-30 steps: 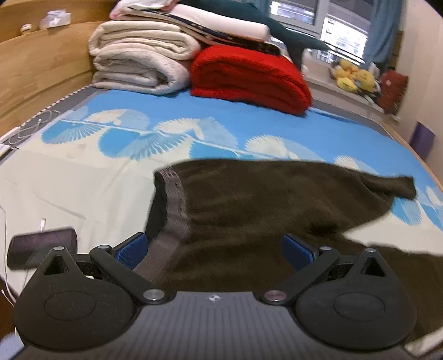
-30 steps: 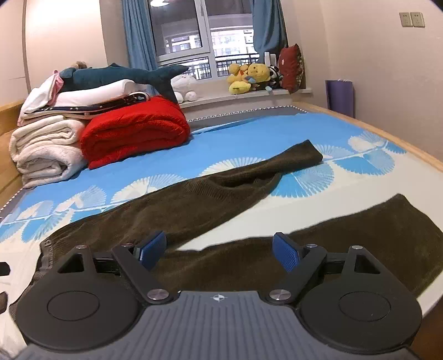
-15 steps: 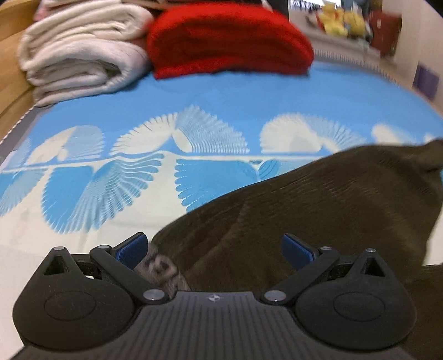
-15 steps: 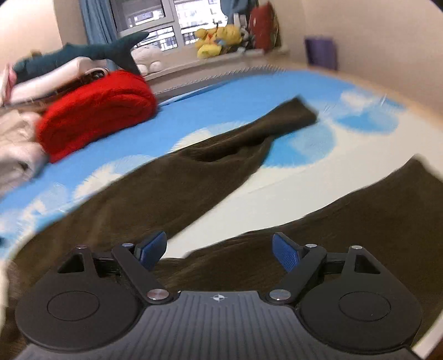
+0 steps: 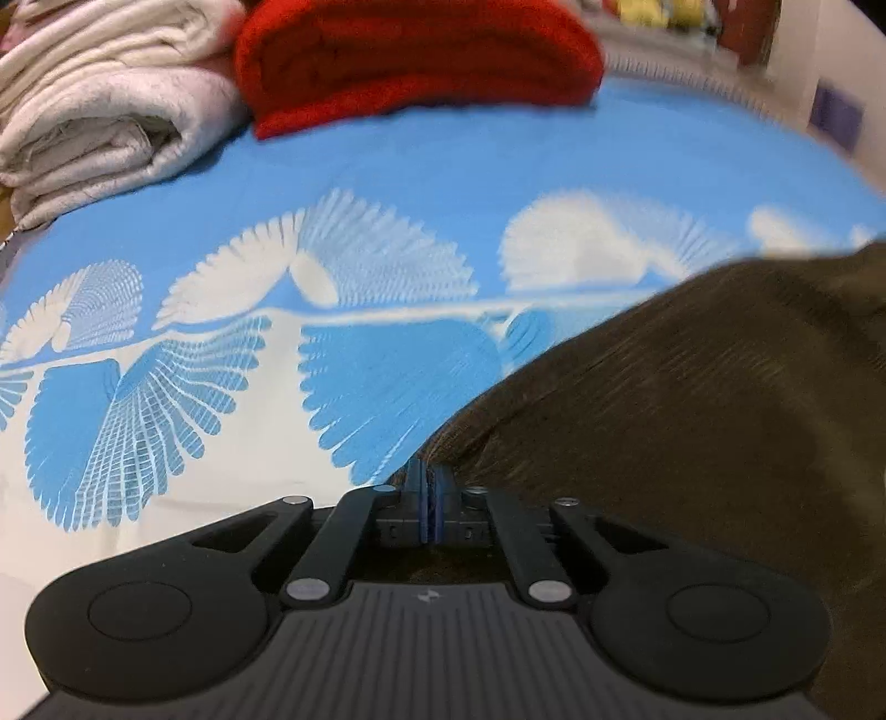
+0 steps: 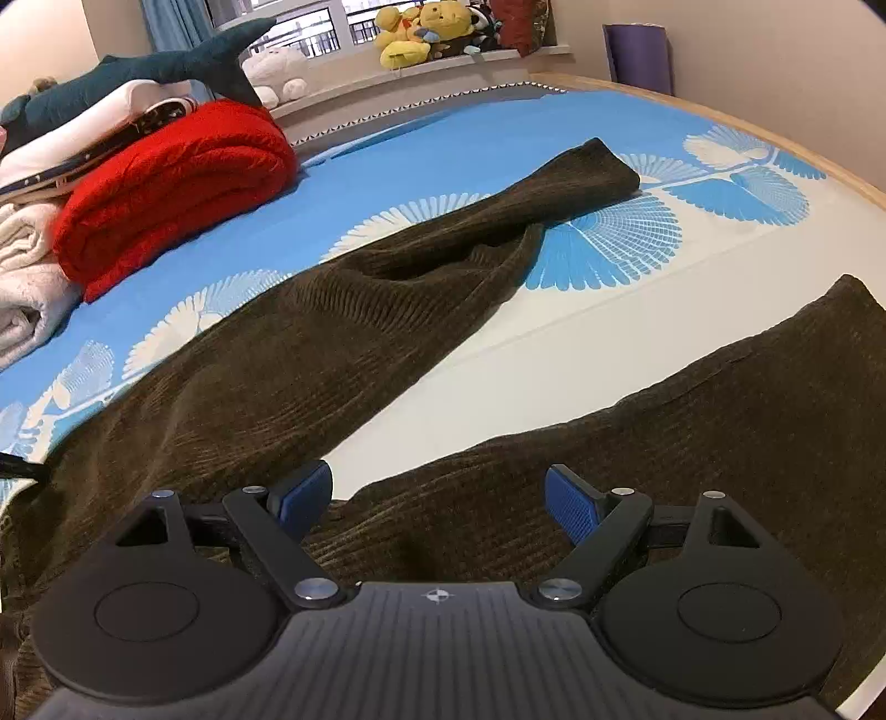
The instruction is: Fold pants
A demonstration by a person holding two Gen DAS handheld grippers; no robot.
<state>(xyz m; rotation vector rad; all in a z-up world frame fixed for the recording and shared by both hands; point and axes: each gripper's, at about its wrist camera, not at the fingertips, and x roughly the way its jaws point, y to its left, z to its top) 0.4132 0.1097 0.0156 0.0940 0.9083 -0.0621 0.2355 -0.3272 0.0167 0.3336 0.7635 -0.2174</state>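
Right now my left fingers [image 5: 429, 487] are clenched on the edge of the pants [image 5: 692, 415], a thin pinch that could slip if I pull hard. My right fingers [image 6: 440, 493] hover spread above the nearer leg, gripping nothing. Beyond, the pants sprawl across the bed [image 6: 443, 144].

Pants [image 6: 343, 354] lie spread on the bedsheet [image 6: 454, 138], one leg running to the far right, the other along the near right edge, sheet between them. Folded blanket [image 6: 166, 183] at far left, on the sheet, with a stack of towels [image 6: 22, 288] just left of it. Plush toys [image 6: 421, 27] on the windowsill [image 6: 387, 77] beyond the bed.
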